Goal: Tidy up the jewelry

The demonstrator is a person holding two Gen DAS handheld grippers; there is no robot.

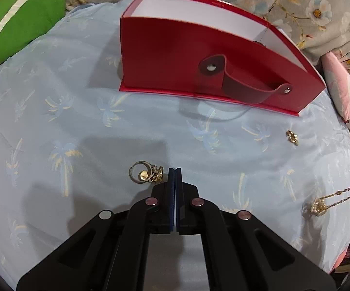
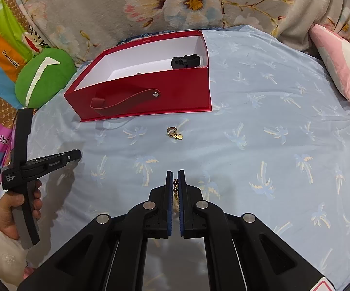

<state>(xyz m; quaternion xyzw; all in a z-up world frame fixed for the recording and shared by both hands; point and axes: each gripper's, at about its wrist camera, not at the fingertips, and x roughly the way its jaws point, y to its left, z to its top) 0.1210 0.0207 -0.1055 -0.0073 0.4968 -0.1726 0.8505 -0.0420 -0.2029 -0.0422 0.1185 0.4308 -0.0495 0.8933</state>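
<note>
While the right claw (image 2: 175, 177) pinches a gold chain (image 2: 175, 189), left claw (image 1: 175, 174) closed beside rings (image 1: 146, 175).

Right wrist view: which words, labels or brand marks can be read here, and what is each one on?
"Da...": partial pink lettering on the colourful cartoon-print blanket, cut off at the edge.
Dark lettering on that blanket's orange patch: too blurred to read.
Small white print on the black handheld left gripper body: too small to read.
Red drawer-style box with strap handle: no text visible.
</note>
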